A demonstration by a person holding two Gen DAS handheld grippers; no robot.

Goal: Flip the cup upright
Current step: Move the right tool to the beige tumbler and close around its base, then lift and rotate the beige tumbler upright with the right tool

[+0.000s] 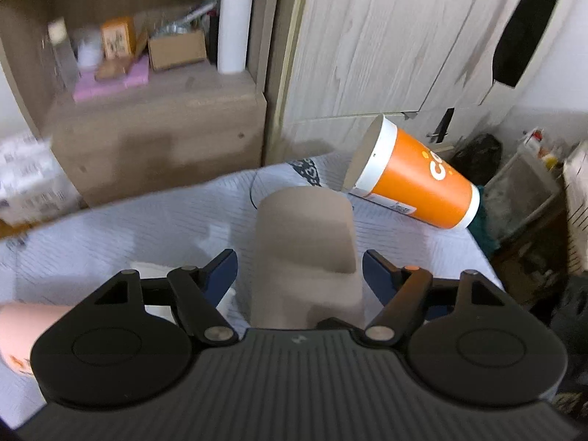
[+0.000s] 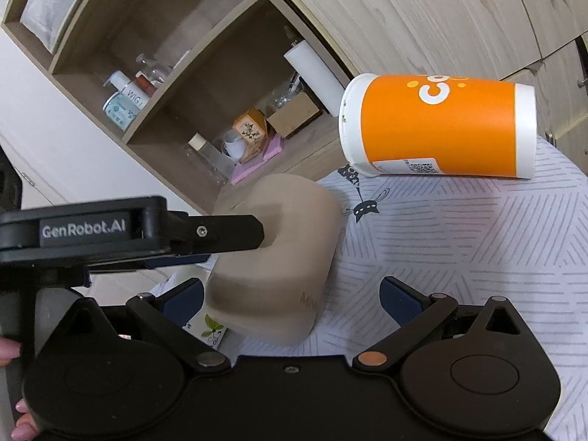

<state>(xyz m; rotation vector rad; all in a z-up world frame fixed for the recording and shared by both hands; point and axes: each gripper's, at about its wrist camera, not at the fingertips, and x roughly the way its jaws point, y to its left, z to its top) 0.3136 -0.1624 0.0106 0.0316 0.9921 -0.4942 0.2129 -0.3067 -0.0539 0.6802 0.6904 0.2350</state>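
Note:
An orange paper cup (image 1: 415, 180) with white rims lies on its side on the patterned cloth, its base facing left; it also shows in the right wrist view (image 2: 437, 125). A beige handled mug (image 1: 307, 253) stands upside down in front of it, also in the right wrist view (image 2: 275, 261). My left gripper (image 1: 299, 272) is open with its blue-padded fingers on either side of the mug, and appears from the side in the right wrist view (image 2: 235, 233) at the handle. My right gripper (image 2: 290, 299) is open and empty, near the mug's right side.
The table wears a white cloth with grey stripes (image 2: 459, 250). A wooden shelf unit (image 1: 154, 121) with bottles, boxes and a paper roll (image 1: 235, 29) stands behind it, beside wooden cabinet doors (image 1: 386, 36). Clutter sits on the floor at right (image 1: 525, 198).

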